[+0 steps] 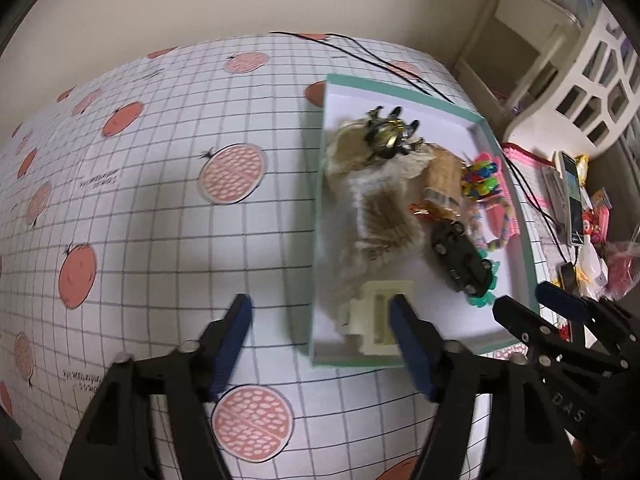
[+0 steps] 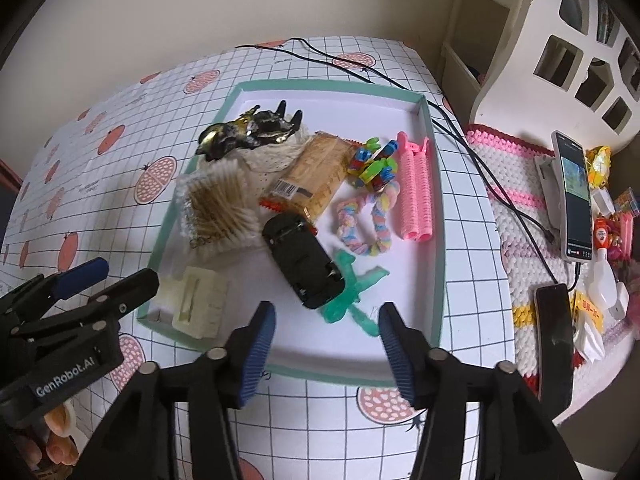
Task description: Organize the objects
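Gridded tablecloth (image 2: 472, 208); one tray (image 2: 436, 280), two pink rollers (image 2: 416, 192).

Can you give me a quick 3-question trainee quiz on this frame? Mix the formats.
1. True or false: the left claw is shut on the cream plastic clip.
2. Multiple choice: what lies directly under the upside-down black toy car?
A. the pink hair rollers
B. the green translucent toy
C. the cotton swab pack
3. Fill in: all the small items sit inside the teal-rimmed ____.

Key:
1. False. Both claws are open, the right claw too, and neither holds anything.
2. B
3. tray
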Demonstrator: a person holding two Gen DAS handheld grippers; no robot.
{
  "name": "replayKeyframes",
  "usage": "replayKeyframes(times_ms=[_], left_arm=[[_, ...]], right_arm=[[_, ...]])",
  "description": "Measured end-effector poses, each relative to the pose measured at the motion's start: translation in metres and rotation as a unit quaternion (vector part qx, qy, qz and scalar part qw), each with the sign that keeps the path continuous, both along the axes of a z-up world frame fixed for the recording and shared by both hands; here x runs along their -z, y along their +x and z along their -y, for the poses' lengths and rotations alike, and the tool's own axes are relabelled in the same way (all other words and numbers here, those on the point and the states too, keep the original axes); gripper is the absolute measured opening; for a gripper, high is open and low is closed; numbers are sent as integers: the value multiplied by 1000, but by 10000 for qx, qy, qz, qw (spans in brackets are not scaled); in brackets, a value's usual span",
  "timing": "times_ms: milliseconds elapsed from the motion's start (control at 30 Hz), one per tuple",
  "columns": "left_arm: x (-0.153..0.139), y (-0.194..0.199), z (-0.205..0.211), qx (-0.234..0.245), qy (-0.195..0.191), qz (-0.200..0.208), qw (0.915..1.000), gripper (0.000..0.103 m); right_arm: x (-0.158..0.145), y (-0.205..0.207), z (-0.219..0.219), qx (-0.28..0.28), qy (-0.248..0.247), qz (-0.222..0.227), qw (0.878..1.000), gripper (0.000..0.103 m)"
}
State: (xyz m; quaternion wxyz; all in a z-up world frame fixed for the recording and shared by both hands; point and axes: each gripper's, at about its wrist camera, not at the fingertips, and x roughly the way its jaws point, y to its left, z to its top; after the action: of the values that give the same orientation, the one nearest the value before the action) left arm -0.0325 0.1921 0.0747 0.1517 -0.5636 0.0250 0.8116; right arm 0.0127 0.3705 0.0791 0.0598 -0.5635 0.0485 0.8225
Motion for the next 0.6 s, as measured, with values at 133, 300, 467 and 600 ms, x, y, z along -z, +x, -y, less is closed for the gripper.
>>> replayKeyframes(times_ms=[133, 300, 467, 600], left_arm=[[3, 4, 16, -149, -129, -84, 9998, 85], [16, 6, 38, -419, -183, 45, 9989, 88], [24, 9, 55, -632, -243, 72, 9977, 88], [29, 10, 62, -620, -359, 20, 9974, 88]], right_arm=[[4, 7, 9, -13, -51, 12, 10000, 69], [10, 15, 19, -21, -73, 70, 9999, 81], [19, 22, 24, 33, -138, 148, 9998, 83], [25, 25, 26, 67, -127, 220, 9997, 93]])
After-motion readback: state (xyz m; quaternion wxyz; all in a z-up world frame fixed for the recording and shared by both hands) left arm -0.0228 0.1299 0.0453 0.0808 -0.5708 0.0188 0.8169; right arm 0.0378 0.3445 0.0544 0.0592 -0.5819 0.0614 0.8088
